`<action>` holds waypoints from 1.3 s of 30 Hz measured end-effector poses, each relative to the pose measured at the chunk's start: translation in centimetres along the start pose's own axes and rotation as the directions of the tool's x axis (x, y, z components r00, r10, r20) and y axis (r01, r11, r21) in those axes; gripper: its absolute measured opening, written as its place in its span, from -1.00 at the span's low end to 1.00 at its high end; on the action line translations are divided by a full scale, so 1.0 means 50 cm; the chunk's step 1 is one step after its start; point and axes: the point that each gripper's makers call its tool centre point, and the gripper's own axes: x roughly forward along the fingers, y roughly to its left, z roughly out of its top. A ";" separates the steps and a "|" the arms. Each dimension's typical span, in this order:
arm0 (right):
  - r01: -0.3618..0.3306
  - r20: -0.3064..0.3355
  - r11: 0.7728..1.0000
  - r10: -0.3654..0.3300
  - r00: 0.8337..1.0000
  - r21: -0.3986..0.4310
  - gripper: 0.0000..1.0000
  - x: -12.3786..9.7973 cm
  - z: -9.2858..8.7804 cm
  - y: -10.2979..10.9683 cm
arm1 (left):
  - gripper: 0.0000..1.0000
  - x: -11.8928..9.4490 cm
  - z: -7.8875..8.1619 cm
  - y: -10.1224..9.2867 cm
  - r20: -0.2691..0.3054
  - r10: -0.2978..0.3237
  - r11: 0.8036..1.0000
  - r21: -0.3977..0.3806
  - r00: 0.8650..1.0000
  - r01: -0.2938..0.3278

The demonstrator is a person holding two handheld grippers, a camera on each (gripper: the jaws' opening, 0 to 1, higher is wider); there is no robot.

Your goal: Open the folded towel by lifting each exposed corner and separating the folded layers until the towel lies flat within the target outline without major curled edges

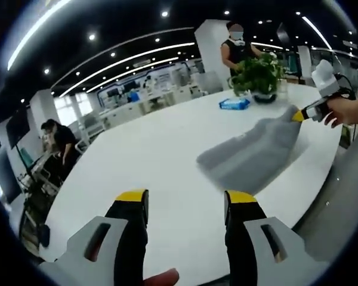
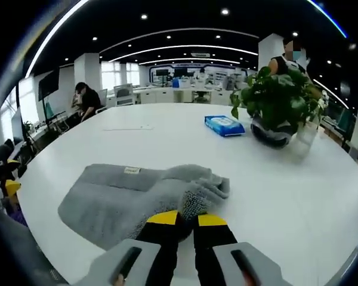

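Grey towel (image 2: 131, 199) bunched on white table (image 2: 298, 196), one corner pinched in right gripper (image 2: 187, 218) jaws, left gripper (image 1: 185, 196) jaws wide and empty, blue packet (image 2: 224, 125) and potted plant (image 2: 278, 104) beyond, people at edges.

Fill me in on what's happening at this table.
A person is unfolding a grey towel on a white table with two handheld grippers. The right gripper is shut on one towel corner and holds it raised, so the cloth is bunched there. The left gripper is open, apart from the towel. The towel is not flat yet. A plant and a blue pack sit farther back.
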 end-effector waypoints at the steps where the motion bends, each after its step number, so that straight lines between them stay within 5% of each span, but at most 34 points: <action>1: 0.003 0.003 1.000 -0.003 1.000 0.002 -0.88 -0.001 0.001 0.000 | 0.01 0.004 0.005 -0.005 0.003 -0.022 1.000 0.003 1.000 0.022; 13: 0.019 0.002 1.000 -0.019 1.000 0.005 -0.78 -0.001 0.001 -0.012 | 0.06 0.098 0.026 -0.016 -0.005 -0.131 0.991 -0.027 0.991 0.131; 18: 0.018 0.003 1.000 -0.018 1.000 -0.018 -0.60 0.004 0.002 -0.011 | 0.08 0.139 0.035 -0.034 -0.012 -0.174 0.985 -0.011 0.985 0.174; 29: -0.031 -0.097 0.998 0.026 0.995 -0.050 -0.57 0.031 -0.047 0.005 | 0.03 0.245 0.037 -0.095 -0.057 -0.282 0.959 0.005 0.958 0.283; 32: 0.044 0.012 0.987 -0.043 0.999 -0.152 -0.64 0.021 0.002 -0.015 | 0.02 0.264 0.031 -0.104 -0.076 -0.296 0.954 0.025 0.952 0.299; 39: 0.025 -0.002 0.980 -0.026 1.000 -0.198 -0.54 0.026 -0.005 -0.002 | 0.01 0.309 0.034 -0.134 -0.092 -0.337 0.939 0.043 0.937 0.342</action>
